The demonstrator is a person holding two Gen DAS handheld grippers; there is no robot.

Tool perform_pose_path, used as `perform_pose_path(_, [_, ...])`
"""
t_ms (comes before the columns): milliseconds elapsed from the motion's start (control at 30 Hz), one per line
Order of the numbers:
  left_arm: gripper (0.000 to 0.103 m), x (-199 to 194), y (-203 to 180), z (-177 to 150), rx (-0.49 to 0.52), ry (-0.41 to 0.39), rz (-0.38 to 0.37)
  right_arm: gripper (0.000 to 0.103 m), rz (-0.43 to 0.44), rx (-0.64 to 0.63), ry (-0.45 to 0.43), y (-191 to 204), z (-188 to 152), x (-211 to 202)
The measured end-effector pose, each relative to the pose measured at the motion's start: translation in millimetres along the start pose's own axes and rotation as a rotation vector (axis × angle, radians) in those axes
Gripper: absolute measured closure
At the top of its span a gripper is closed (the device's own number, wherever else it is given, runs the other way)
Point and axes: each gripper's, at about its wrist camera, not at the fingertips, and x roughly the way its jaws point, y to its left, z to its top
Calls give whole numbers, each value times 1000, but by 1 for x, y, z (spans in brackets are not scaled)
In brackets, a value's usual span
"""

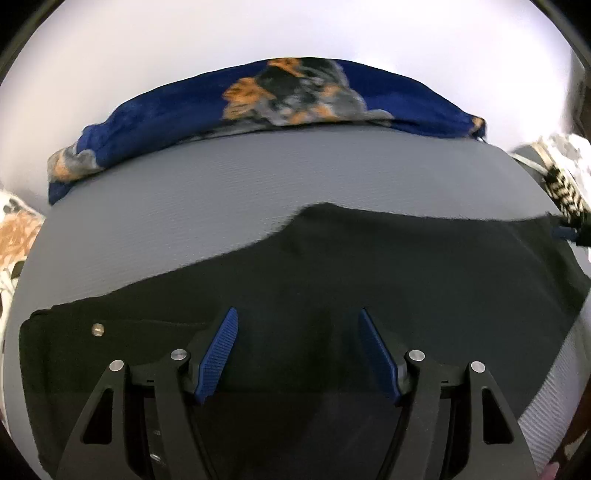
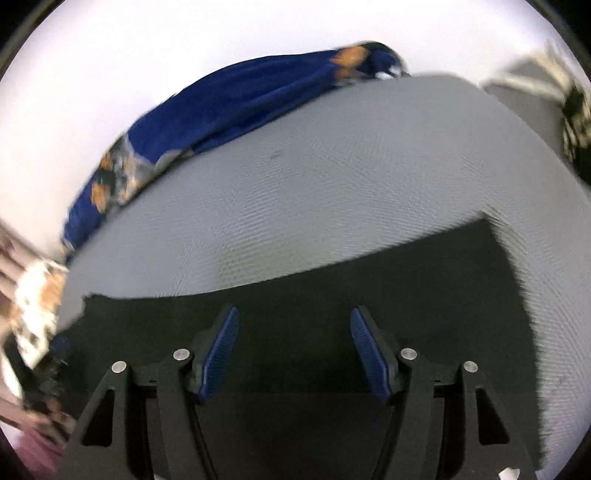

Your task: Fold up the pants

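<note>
Black pants (image 1: 369,273) lie flat on a grey ribbed mat (image 1: 221,192). A metal button (image 1: 98,328) marks the waist end at the lower left of the left wrist view. My left gripper (image 1: 298,317) hovers over the cloth, its blue pads apart with nothing between them. In the right wrist view the same pants (image 2: 369,295) fill the lower half, with a square corner at the right. Over that cloth my right gripper (image 2: 294,315) is open too, and its jaws hold nothing. At the right edge of the left wrist view, the other gripper's blue tip (image 1: 563,232) shows beside the pants' far corner.
A blue blanket with orange and grey print (image 1: 258,99) is bunched along the mat's far edge; it shows again as the blue blanket (image 2: 221,107) in the right wrist view. Patterned cloth (image 1: 565,177) lies at the right, more patterned cloth (image 2: 37,295) at the left. A pale wall (image 1: 295,29) stands behind.
</note>
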Motion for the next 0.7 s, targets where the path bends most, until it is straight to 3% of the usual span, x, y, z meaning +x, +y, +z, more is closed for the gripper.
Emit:
perform_pose_path(233, [35,10,-47,-1,56,36,-38,42,-24,109,75,-99,18,-41])
perform_pose_path(433, [35,13,-66,-1,63,68,-47,43,103,206,143,-156,16,-47])
perform_pose_path(533, [35,17,-68,-3,51,89,-40,57,147,211,154,-163,11,-43])
perform_pose_path(700, [35,20,-70,-6,41,96,-26,65,285,191,160,-168,-1,-36])
